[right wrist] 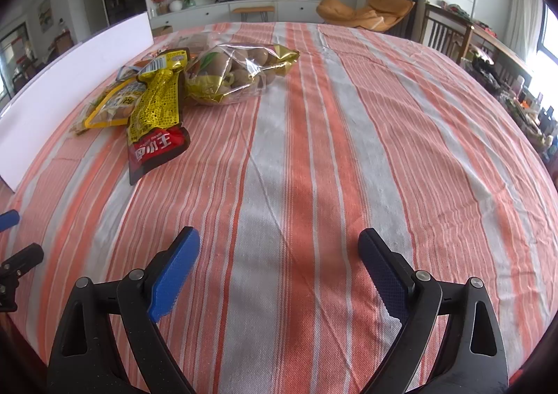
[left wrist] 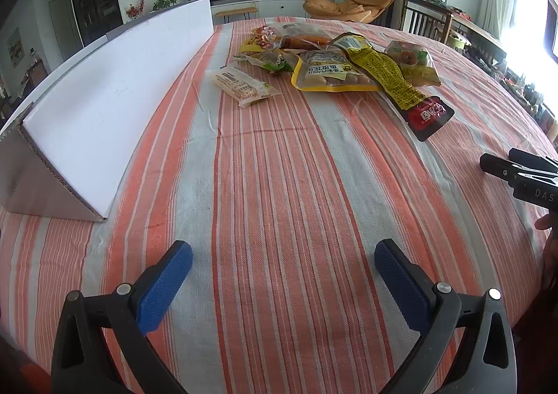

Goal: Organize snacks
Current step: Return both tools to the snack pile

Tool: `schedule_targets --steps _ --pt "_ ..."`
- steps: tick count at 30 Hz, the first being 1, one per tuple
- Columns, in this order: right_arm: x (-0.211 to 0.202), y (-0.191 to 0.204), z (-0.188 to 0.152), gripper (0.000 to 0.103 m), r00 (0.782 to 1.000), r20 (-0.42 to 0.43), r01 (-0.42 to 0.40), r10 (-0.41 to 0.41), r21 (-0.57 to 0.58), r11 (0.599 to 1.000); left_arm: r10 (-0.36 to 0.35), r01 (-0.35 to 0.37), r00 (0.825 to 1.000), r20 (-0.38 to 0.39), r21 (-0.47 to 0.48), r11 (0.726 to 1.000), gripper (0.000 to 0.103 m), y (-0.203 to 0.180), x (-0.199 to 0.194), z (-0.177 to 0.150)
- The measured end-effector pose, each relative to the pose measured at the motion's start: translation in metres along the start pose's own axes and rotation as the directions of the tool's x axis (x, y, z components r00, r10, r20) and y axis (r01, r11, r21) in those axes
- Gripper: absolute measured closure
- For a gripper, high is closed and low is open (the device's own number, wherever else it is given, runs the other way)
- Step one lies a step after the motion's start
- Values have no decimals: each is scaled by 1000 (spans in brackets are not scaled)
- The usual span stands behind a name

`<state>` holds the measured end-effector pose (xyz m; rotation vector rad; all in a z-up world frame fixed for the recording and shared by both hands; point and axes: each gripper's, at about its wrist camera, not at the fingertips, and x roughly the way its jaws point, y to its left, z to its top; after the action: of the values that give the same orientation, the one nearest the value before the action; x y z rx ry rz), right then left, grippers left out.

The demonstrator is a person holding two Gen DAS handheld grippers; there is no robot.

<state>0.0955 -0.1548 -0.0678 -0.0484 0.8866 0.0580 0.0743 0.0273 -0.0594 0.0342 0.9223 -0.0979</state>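
Here both the left gripper [left wrist: 283,256] and right gripper [right wrist: 279,244] hover low over the striped tablecloth [right wrist: 314,157], fingers spread wide, empty; the snack packets [left wrist: 334,69] lie well ahead.

black gripper [left wrist: 283,268], blue textured pads [left wrist: 164,286]

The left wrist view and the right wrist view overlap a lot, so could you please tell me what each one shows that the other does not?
Only the left wrist view shows the small white packet lying apart from the pile, nearest the white cardboard box, and that box's corrugated near end.

Only the right wrist view shows the broad bare stretch of striped tablecloth right of the snacks.

Both show the long yellow and red packet, the clear bag of round brown snacks, the box, and open jaws holding nothing on the left gripper and right gripper.
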Motion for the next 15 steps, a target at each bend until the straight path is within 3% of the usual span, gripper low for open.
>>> schedule_targets --steps 11,15 --pt "0 1 0 7 1000 -3 -2 2 -3 1000 -1 1 1000 0 0 1000 0 0 0 0" --pt "6 6 10 5 996 -75 -50 46 -54 997 -3 3 1000 3 3 1000 0 0 0 0"
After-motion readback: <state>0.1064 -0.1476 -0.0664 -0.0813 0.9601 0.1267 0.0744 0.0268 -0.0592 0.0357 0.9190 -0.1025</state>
